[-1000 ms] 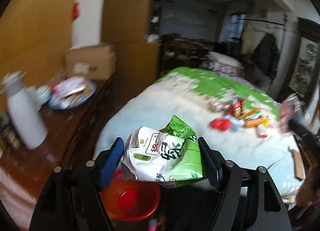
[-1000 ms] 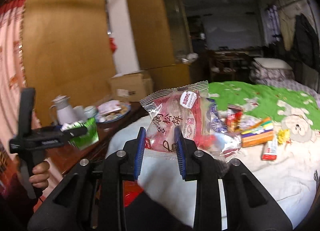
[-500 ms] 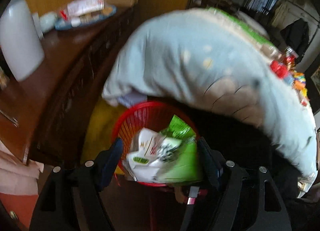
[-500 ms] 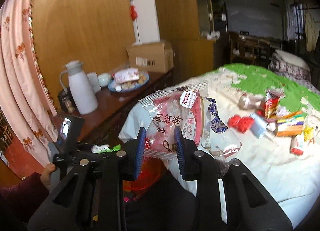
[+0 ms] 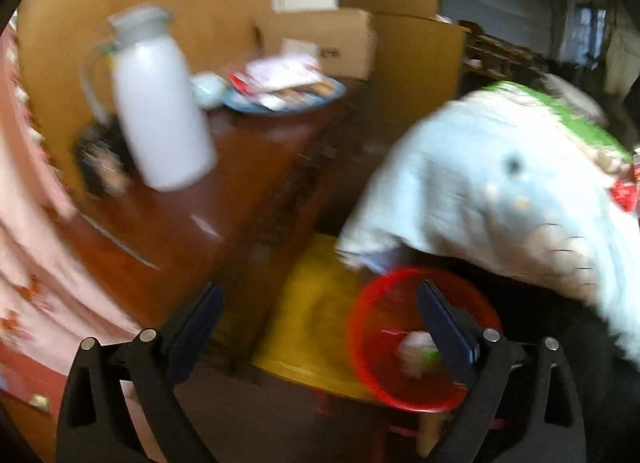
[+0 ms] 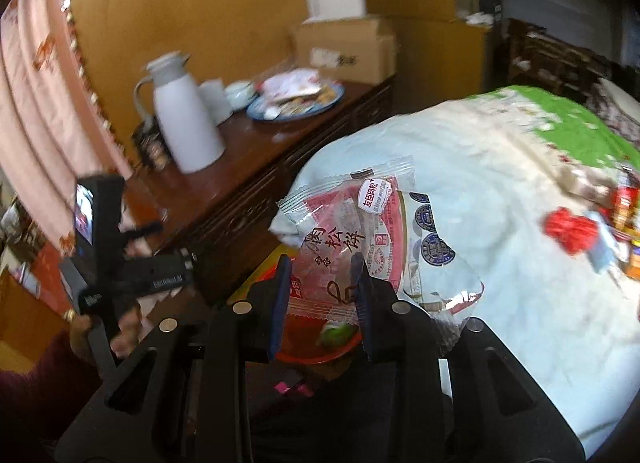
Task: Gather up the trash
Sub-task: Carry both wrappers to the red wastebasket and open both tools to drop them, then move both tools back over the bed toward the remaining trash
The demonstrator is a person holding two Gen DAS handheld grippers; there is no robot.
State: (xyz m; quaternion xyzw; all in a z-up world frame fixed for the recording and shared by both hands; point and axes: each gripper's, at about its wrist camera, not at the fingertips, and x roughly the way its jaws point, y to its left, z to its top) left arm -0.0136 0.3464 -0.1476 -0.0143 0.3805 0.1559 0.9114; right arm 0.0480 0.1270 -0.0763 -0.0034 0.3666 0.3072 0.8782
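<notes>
The left gripper (image 5: 320, 327) is empty and its jaws are opening wide; it hangs above the red basket (image 5: 362, 347), which serves as the landmark here. Inside the basket lies a crumpled white-and-green wrapper (image 5: 418, 347). The right gripper (image 6: 320, 295) is clamped on a clear pink-printed snack wrapper (image 6: 344, 231), held upright directly over the basket (image 6: 308, 355), with a second clear wrapper bearing blue round marks (image 6: 434, 247) hanging just beside it. Left of the basket, a hand (image 6: 86, 337) holds the left gripper's handle. Behind the basket stands a dark wooden counter (image 5: 192, 219) carrying a white jug (image 5: 160, 111), a blue plate (image 5: 288, 97) and a cardboard box (image 5: 320, 41). Right of the basket spreads the bed (image 6: 500, 191), with more wrappers, including a red one (image 6: 570, 231), on its far side.
</notes>
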